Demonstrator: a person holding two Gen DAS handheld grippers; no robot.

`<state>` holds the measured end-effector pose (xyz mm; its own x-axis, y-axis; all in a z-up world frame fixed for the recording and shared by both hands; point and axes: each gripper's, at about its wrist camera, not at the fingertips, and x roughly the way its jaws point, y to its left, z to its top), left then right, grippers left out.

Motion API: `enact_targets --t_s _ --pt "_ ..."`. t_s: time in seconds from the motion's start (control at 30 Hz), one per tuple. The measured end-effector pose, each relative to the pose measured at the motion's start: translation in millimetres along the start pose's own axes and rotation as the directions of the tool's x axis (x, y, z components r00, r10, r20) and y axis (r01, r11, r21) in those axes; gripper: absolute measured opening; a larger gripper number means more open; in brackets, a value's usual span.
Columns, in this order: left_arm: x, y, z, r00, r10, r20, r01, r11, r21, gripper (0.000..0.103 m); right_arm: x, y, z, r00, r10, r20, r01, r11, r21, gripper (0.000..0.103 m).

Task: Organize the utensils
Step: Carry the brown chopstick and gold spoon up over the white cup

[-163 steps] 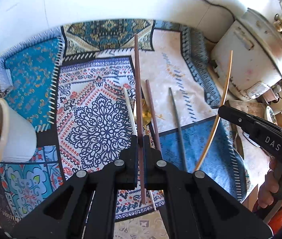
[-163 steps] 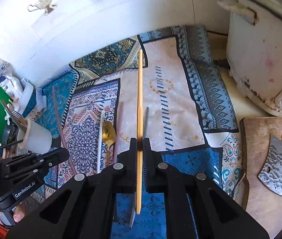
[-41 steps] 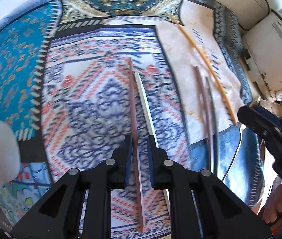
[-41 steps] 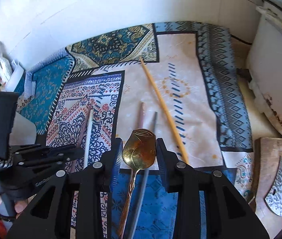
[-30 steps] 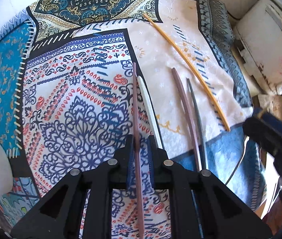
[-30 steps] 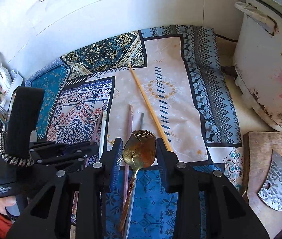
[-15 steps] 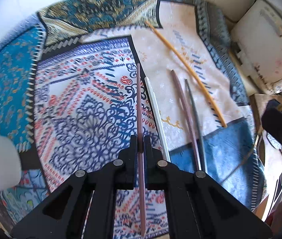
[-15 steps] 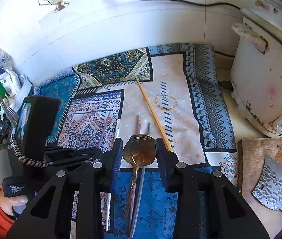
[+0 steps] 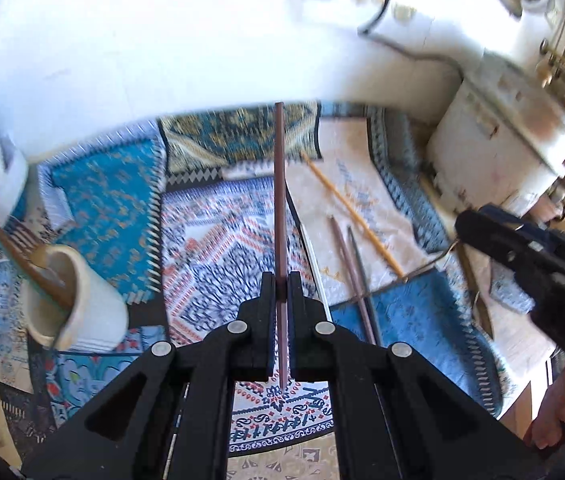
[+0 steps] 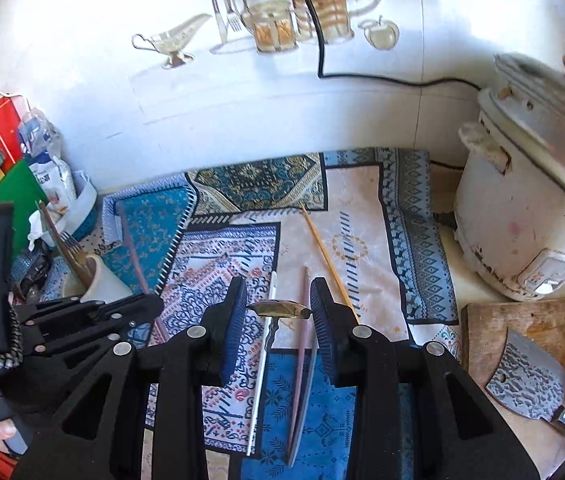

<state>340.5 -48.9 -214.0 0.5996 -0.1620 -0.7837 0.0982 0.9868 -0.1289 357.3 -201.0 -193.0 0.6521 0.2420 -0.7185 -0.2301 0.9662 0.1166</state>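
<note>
My left gripper (image 9: 281,286) is shut on a brown chopstick (image 9: 279,184) and holds it up above the patterned mat (image 9: 210,240); it also shows in the right wrist view (image 10: 132,248). My right gripper (image 10: 279,310) is shut on the bowl of a gold spoon (image 10: 280,308), lifted off the mat, its handle hanging down. A white utensil cup (image 9: 70,300) with a fork and sticks stands at the left. On the mat lie a white chopstick (image 10: 262,356), a brown chopstick (image 10: 301,344), a grey chopstick (image 9: 362,280) and a yellow chopstick (image 10: 328,258).
A white rice cooker (image 10: 522,208) stands at the right by the wall. A wooden board (image 10: 522,332) with a cleaver (image 10: 530,380) lies at the front right. Packets and boxes (image 10: 10,152) crowd the far left. A black cable (image 10: 362,76) runs along the tiled wall.
Both grippers have risen from the mat. The left lifts the brown chopstick; the right lifts the gold spoon, which has tilted so that its bowl is edge-on.
</note>
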Motion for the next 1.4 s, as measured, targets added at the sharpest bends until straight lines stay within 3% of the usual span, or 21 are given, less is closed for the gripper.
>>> enact_targets --t_s 0.2,0.4,0.73,1.07,1.27,1.4 --pt "-56 16 21 0.992 -0.014 0.125 0.017 1.0 -0.018 0.003 -20 20 15 0.998 0.009 0.058 -0.007 1.0 -0.019 0.03" --pt "-104 38 39 0.971 -0.002 0.24 0.009 1.0 -0.028 0.003 -35 45 34 0.994 0.007 0.112 -0.002 0.999 -0.042 0.03" --pt "-159 98 54 0.946 0.026 0.323 0.0 0.997 -0.078 0.003 -50 110 63 0.979 0.072 0.191 -0.051 0.992 -0.112 0.03" --pt "-170 165 44 0.947 0.082 0.309 -0.036 0.988 -0.149 0.003 -34 184 71 0.971 0.155 0.181 -0.119 0.973 -0.196 0.03" --pt "-145 191 32 0.967 0.089 0.238 -0.047 0.983 -0.175 0.003 -1 213 68 0.978 0.18 0.101 -0.154 0.963 -0.222 0.03" --pt "-122 199 24 0.979 0.089 0.185 -0.057 0.984 -0.169 0.003 27 223 65 0.987 0.156 0.036 -0.143 0.96 -0.242 0.03"
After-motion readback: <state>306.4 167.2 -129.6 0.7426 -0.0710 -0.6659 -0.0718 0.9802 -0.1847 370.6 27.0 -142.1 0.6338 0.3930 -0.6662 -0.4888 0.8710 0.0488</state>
